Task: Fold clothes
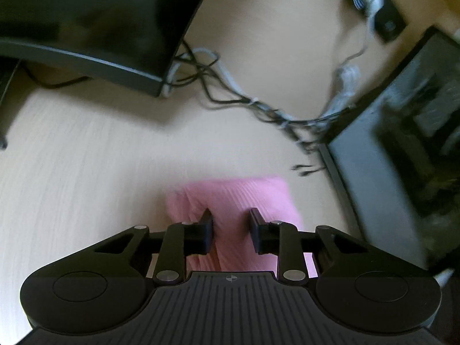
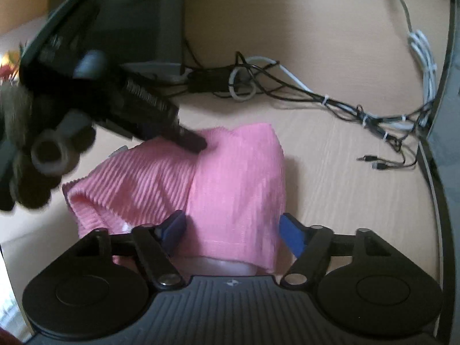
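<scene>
A pink ribbed garment point(image 2: 238, 172) lies bunched on the light wooden table point(image 2: 345, 201). My left gripper point(image 1: 231, 221) is shut on a thick fold of the pink garment point(image 1: 238, 192), its black fingers pressing in from both sides. The right wrist view shows that left gripper point(image 2: 197, 143) coming in from the upper left and pinching the garment's raised top. My right gripper point(image 2: 234, 227) is open, low at the garment's near edge. Its blue-padded fingers point(image 2: 290, 231) straddle the right-hand fold without touching it.
A tangle of black and white cables point(image 2: 345, 106) runs across the table behind the garment. A dark monitor base point(image 1: 86, 28) sits at the far left and a dark computer case point(image 1: 402, 158) at the right. Loose plug ends point(image 2: 376, 162) lie near the case.
</scene>
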`<state>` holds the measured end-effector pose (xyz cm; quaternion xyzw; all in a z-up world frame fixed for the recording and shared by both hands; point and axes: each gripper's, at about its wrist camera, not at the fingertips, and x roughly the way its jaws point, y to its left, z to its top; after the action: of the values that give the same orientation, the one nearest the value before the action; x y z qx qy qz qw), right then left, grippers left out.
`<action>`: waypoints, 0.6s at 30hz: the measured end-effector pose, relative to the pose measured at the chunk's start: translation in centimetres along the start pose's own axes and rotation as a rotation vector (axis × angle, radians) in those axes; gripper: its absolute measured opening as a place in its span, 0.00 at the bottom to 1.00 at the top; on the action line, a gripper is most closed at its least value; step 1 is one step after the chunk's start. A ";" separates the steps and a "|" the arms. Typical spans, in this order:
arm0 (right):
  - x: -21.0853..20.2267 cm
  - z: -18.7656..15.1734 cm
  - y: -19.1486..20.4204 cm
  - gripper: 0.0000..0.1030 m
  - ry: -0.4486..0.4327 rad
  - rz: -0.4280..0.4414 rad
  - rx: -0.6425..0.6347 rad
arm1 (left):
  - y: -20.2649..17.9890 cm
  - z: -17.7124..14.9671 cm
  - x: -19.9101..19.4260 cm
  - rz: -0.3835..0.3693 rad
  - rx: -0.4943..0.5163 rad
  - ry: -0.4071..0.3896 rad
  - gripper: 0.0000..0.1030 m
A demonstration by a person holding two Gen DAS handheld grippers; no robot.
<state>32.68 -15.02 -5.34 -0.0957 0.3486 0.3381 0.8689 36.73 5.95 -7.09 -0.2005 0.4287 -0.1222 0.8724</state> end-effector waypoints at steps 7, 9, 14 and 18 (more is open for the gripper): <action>-1.9 1.4 -4.2 0.93 0.011 0.094 0.175 | -0.5 -0.4 -2.3 0.056 0.036 -0.030 0.46; -1.5 1.3 -5.7 0.97 0.031 0.130 0.278 | -0.5 -1.5 -4.5 0.039 0.011 -0.045 0.74; 0.3 0.8 -6.8 0.93 0.088 0.197 0.390 | -0.8 -5.4 -4.4 -0.015 -0.049 0.060 0.85; 1.5 1.5 -4.6 0.65 0.116 0.235 0.353 | -1.1 -7.0 -3.3 0.021 -0.057 0.095 0.64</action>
<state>37.30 -17.09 -5.58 0.0799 0.4607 0.3645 0.8053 29.11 4.49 -8.15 -0.2145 0.4751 -0.1104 0.8462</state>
